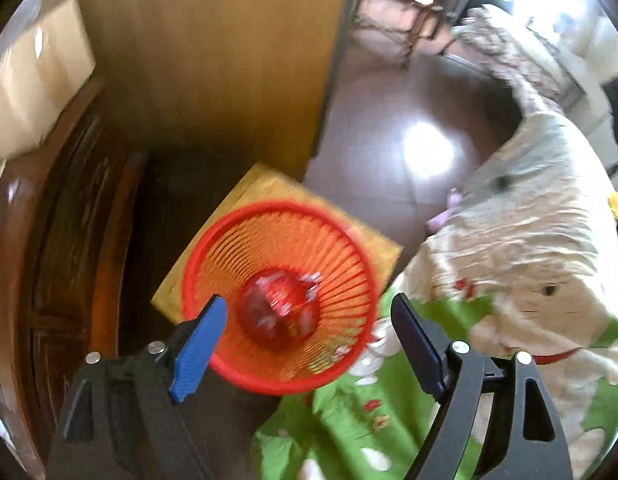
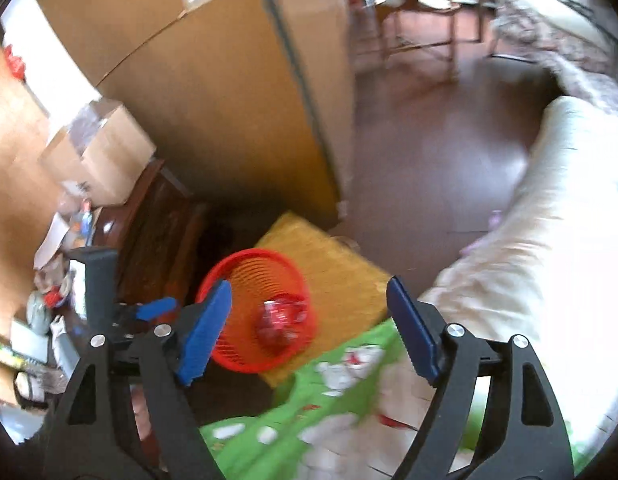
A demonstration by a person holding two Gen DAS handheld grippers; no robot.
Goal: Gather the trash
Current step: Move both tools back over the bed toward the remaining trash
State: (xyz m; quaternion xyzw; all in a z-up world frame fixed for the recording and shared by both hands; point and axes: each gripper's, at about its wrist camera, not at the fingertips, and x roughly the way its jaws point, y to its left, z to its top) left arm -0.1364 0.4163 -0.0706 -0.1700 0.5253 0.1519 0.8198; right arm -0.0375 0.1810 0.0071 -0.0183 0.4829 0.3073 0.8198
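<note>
A red slatted trash basket (image 1: 237,248) stands on a yellow box (image 1: 269,188) beside the bed; it also shows in the right wrist view (image 2: 245,272). Red and white crumpled trash (image 1: 279,312) lies at its bottom, also seen in the right wrist view (image 2: 279,320). My left gripper (image 1: 309,344) is open and empty, hovering above the basket; it also appears at the left of the right wrist view (image 2: 149,310). My right gripper (image 2: 309,328) is open and empty, higher above the basket and the bed edge.
A green and white patterned bed cover (image 1: 509,280) fills the right side. A dark wooden nightstand (image 2: 157,232) with clutter and a cardboard box (image 2: 105,156) stands left. A wooden wardrobe (image 2: 229,100) is behind. Brown floor (image 2: 429,160) lies beyond.
</note>
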